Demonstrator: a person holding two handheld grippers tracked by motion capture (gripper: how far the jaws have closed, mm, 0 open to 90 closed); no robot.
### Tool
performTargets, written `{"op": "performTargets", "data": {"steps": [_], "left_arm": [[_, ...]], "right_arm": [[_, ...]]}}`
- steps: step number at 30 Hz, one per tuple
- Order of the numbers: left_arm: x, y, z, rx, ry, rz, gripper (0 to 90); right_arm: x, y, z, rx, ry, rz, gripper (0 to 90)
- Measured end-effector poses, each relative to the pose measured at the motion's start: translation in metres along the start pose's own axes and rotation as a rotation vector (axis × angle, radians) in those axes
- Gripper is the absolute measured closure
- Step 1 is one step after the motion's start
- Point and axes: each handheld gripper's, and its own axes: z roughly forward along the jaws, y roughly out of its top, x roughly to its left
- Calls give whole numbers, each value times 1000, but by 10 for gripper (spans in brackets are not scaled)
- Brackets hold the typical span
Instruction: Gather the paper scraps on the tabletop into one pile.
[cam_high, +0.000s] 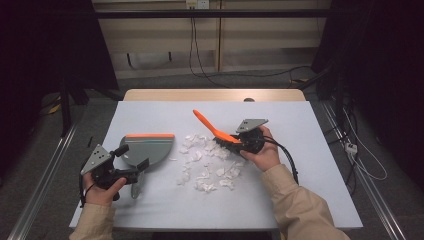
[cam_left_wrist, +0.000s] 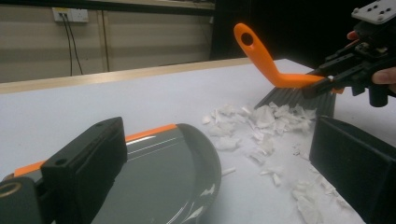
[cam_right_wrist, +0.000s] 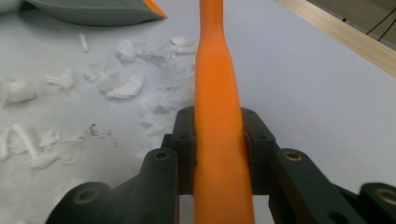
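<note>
A grey dustpan (cam_high: 150, 147) with an orange front lip lies on the table at the left, its handle pointing toward me. My left gripper (cam_high: 133, 156) stands open over its near side. In the left gripper view the pan (cam_left_wrist: 163, 172) lies beside one jaw, with a wide gap to the other, and the left gripper (cam_left_wrist: 217, 140) grips nothing. My right gripper (cam_high: 239, 145) is shut on the orange handle of a hand brush (cam_high: 212, 127). Its dark bristles (cam_left_wrist: 299, 98) rest at the right edge of a pile of white paper scraps (cam_high: 207, 165). The handle (cam_right_wrist: 217, 93) runs up between the right gripper (cam_right_wrist: 218, 126) jaws.
The table (cam_high: 300, 130) has a pale grey cover with a wooden edge at the back. Scraps (cam_right_wrist: 112, 84) spread between the brush and the dustpan (cam_right_wrist: 93, 11). Cables trail over the floor behind and at the right. A metal rail runs along each side of the table.
</note>
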Motion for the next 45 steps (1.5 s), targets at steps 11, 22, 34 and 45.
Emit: {"op": "performTargets", "data": {"steps": [11, 22, 34, 45], "left_arm": [[0, 0, 0, -1, -3, 4, 39], [1, 1, 2, -4, -6, 6, 39], [1, -1, -2, 1, -3, 7, 40], [0, -3, -6, 9, 7, 11, 40]], "right_arm": [[-3, 9, -28, -71, -50, 34, 715], [-27, -5, -17, -46, -173, 96, 715], [-3, -7, -2, -25, -34, 66, 715], [6, 0, -27, -105, -67, 78, 715]]}}
